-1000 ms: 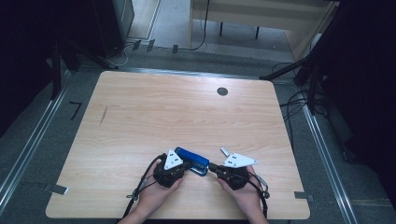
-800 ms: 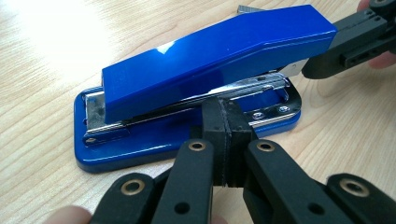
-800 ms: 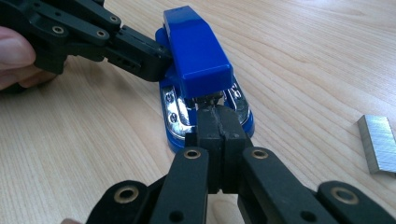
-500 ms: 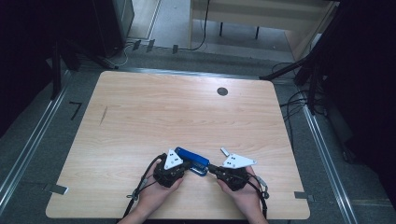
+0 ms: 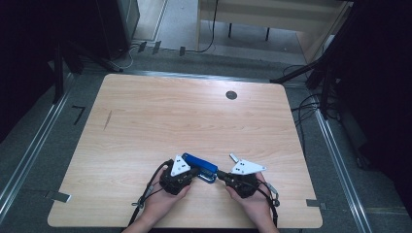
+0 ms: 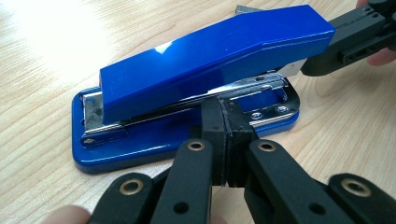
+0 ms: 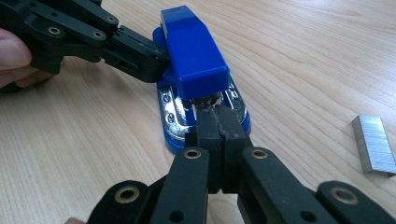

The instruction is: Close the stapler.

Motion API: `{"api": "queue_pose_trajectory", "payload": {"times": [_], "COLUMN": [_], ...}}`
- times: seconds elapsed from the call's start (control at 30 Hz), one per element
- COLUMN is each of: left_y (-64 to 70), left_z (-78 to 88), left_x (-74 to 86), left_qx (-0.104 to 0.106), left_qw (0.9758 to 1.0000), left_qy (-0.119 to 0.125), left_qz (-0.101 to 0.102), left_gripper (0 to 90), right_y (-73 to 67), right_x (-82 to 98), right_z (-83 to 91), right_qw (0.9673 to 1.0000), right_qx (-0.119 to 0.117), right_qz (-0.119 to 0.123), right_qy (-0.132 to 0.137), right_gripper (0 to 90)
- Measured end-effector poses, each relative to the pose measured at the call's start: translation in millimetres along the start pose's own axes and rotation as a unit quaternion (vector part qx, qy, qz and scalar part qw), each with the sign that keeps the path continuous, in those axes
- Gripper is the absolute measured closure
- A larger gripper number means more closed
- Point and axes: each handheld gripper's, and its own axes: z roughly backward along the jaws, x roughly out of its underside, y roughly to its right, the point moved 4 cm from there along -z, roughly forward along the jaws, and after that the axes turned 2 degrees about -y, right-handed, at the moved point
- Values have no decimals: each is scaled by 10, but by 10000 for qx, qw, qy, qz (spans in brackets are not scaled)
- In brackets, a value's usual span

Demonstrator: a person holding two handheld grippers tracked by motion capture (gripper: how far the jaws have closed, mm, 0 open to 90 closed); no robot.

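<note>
A blue stapler (image 5: pixel 200 166) sits near the front edge of a wooden counter (image 5: pixel 145 121), between a person's two hands, each holding a pair of tongs. The left tongs (image 5: pixel 193 173) meet the stapler's side with both jaws pressed flat together, nothing caught between them; in the left gripper view the tips (image 6: pixel 226 126) rest against the metal strip under the stapler's (image 6: pixel 196 88) blue top. The right tongs (image 5: pixel 219 174) come in from the opposite side, jaws likewise closed tight and empty, their tips (image 7: pixel 218 122) at the stapler's (image 7: pixel 194 60) front end, just under its raised nose. A strip of staples (image 7: pixel 373 144) lies loose on the counter near the right tongs, apart from the stapler.
</note>
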Motion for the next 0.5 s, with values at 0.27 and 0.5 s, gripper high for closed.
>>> {"api": "queue_pose_trajectory", "payload": {"times": [0.27,0.5], "left_y": [0,2], "left_z": [-2,-2], "left_x": [-1,-2], "left_qx": [9,12], "left_qw": [10000,10000], "left_qy": [-2,-5], "left_qz": [-23,-33], "left_gripper": [900,900], "right_y": [-9,-42], "right_x": [-44,-146], "right_z": [32,91], "right_qw": [9997,9992], "right_qx": [-83,-91], "right_qz": [-98,-11], "right_qy": [195,380], "right_gripper": [900,900]}}
